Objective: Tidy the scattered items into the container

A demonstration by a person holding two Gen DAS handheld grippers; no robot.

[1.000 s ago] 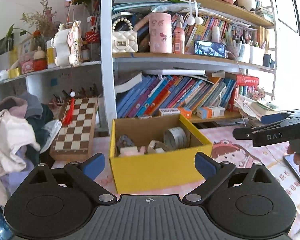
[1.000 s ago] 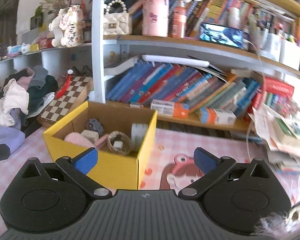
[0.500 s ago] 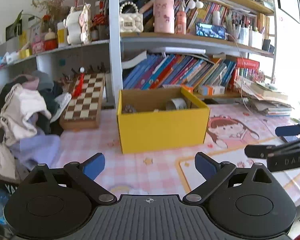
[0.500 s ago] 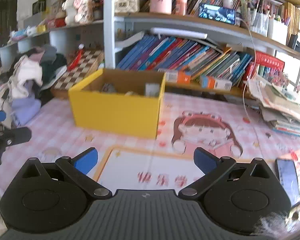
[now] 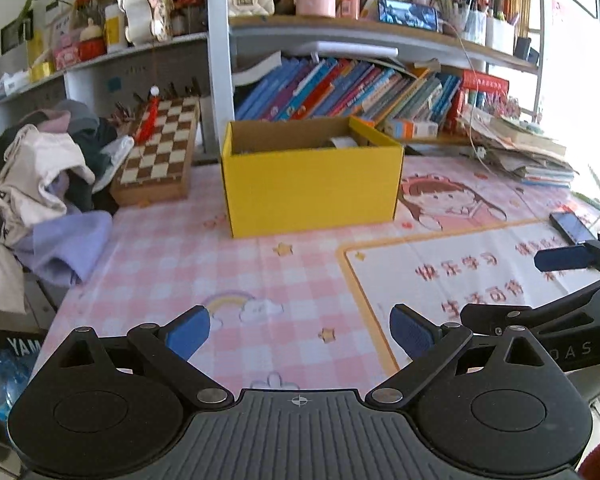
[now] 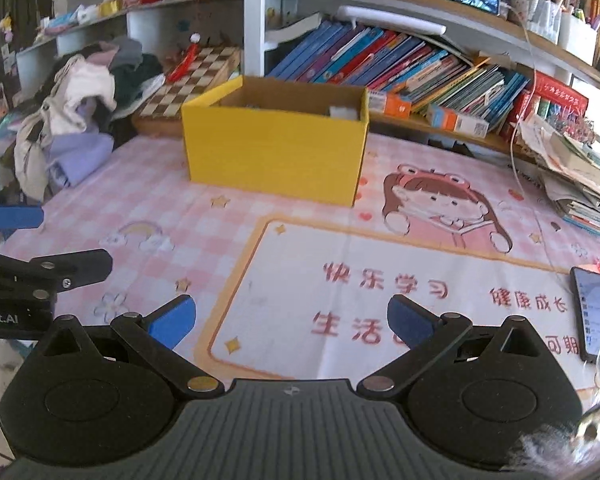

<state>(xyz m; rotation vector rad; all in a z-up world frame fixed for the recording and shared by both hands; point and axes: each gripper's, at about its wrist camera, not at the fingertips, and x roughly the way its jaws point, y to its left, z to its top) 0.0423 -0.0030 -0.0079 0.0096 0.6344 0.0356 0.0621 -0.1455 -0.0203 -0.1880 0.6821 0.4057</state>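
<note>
At the time of inspection the yellow container [image 5: 312,188] stood upright at the far side of the pink checked mat [image 5: 220,264], just in front of the lower bookshelf [image 5: 340,88]. Some contents showed above its rim, a pale item [image 6: 342,112] among them; the rest of the interior was hidden by the near wall. No loose small items were seen on the mat between the grippers and the container, so the task was judged complete or nearly so. A phone [image 6: 594,312] lay on the mat at the right edge — whether it counts as clutter could not be determined.

The left gripper [image 5: 299,330] was spread wide with nothing between its blue pads. The right gripper [image 6: 291,320] was likewise spread and empty. Both sat low and near the front of the mat, well apart from the container.

Clearances: open mat ahead of both grippers. On the left, a heap of clothes [image 5: 40,184] and a chessboard [image 5: 158,148] lay beside the container; on the right, a stack of papers [image 6: 580,176] — both limited sideways room.
</note>
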